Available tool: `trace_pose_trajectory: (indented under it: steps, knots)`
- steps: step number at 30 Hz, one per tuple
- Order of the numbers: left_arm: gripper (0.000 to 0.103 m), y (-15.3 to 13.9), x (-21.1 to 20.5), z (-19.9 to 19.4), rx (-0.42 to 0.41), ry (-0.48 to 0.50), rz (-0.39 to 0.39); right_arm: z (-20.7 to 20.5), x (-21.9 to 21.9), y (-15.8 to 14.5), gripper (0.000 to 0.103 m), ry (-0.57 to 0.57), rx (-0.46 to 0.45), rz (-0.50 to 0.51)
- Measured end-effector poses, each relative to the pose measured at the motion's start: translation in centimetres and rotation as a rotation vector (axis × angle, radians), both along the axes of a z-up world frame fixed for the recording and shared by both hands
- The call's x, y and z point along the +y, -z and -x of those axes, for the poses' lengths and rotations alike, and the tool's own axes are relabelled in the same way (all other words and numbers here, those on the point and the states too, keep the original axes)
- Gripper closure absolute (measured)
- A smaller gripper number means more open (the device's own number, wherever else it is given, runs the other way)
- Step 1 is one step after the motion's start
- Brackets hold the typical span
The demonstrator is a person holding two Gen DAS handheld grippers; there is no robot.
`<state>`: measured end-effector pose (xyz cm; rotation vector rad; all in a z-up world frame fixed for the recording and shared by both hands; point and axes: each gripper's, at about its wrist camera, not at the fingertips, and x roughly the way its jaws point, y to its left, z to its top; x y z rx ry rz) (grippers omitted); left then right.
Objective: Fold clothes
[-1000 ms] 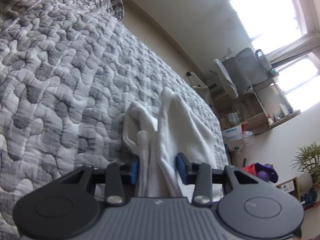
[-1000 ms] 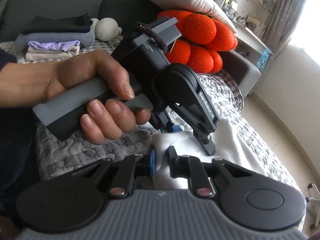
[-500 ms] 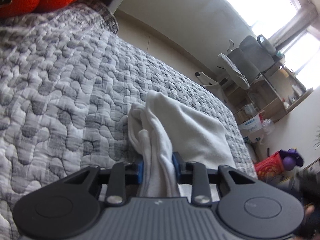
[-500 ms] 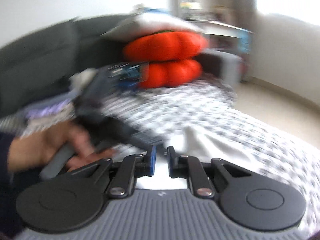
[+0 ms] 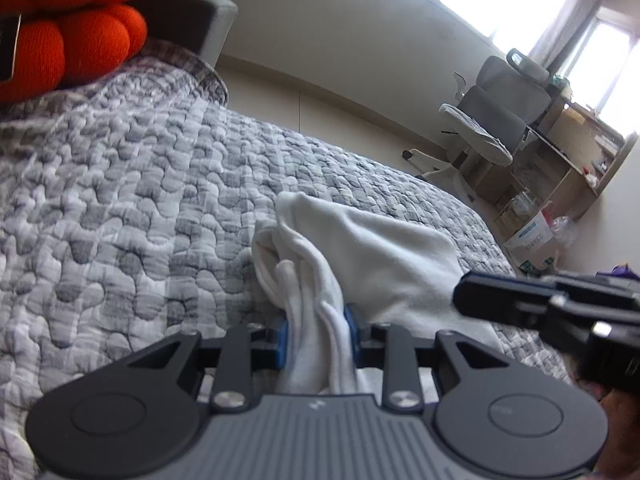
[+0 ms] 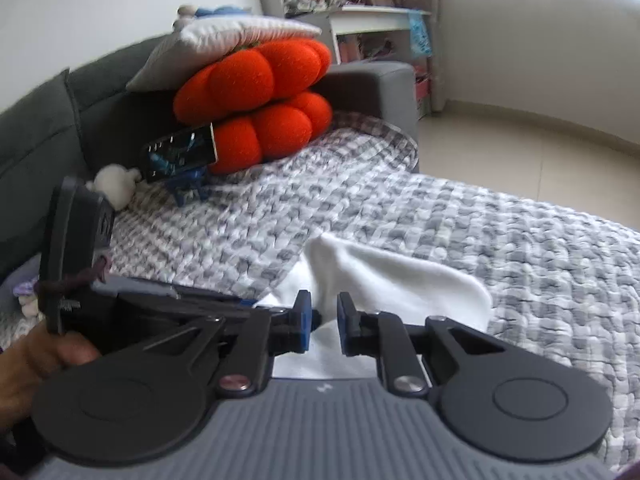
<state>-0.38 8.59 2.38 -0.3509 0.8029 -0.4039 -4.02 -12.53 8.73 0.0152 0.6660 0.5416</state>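
The fingers of the left gripper [image 5: 316,334] pinch a bunched fold of the white garment [image 5: 384,256], and the blue pads press on the cloth from both sides. These fingers have just been closing, with the cloth between them. In the left wrist view the rest of the garment lies on the grey quilted bedspread [image 5: 120,208], spread away from the fingers toward the far edge of the bed. The right gripper [image 5: 560,312] comes into this view from the right edge, dark and blurred, just beside the garment; it hides a part of the bedspread there. Orange cushions [image 5: 60,40] are in the upper left corner, and an office chair [image 5: 492,120] stands near a desk under the bright windows.

In the right wrist view the fingers of the right gripper [image 6: 322,326] are a little apart. A narrow gap is open between the pads, and I cannot tell whether the cloth behind it is touched. The white garment [image 6: 400,280] lies just beyond these fingers on the bedspread [image 6: 480,232]. The left gripper's body [image 6: 80,264] and the person's left hand [image 6: 36,360] stand in the way at the left. Behind them are the orange cushions [image 6: 256,100], a white pillow [image 6: 216,40] on top, and a dark sofa back [image 6: 36,120].
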Motion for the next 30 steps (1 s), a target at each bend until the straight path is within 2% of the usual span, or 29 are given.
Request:
trace_pose_trajectory:
  steps: [5, 7, 10, 14, 16, 21, 26, 28, 29, 30]
  knots:
    - [0.067, 2.1, 3.9, -2.4, 0.199, -0.038, 0.277, -1.9, -1.3, 1.5, 0.086, 0.098, 0.133, -0.012]
    - [0.067, 2.7, 4.8, -2.9, 0.243, -0.046, 0.347, -2.3, -1.5, 2.1, 0.087, 0.109, 0.168, -0.01]
    - [0.064, 3.0, 5.0, -3.1, 0.248, -0.045, 0.369, -2.5, -1.2, 2.4, 0.089, 0.116, 0.186, -0.003]
    - [0.051, 3.0, 5.2, -3.4, 0.246, -0.036, 0.403, -2.8, -1.0, 2.7, 0.094, 0.128, 0.209, 0.006]
    - [0.051, 3.0, 5.1, -3.6, 0.244, -0.036, 0.402, -2.7, -0.9, 2.6, 0.096, 0.132, 0.215, 0.014]
    - [0.065, 2.2, 4.1, -2.7, 0.212, -0.036, 0.318, -2.9, 0.0, 2.6, 0.096, 0.132, 0.208, 0.024]
    - [0.07, 1.7, 3.2, -2.9, 0.202, -0.036, 0.292, -2.3, -0.6, 2.0, 0.095, 0.159, 0.158, -0.023]
    - [0.07, 1.7, 3.2, -2.9, 0.199, -0.038, 0.288, -2.1, -1.0, 1.5, 0.09, 0.187, 0.114, -0.036]
    - [0.07, 1.6, 3.1, -3.0, 0.197, -0.038, 0.283, -2.2, -1.1, 1.4, 0.082, 0.2, 0.099, -0.037]
    - [0.07, 1.6, 3.0, -3.0, 0.194, -0.039, 0.279, -2.4, -1.1, 1.4, 0.081, 0.208, 0.095, -0.035]
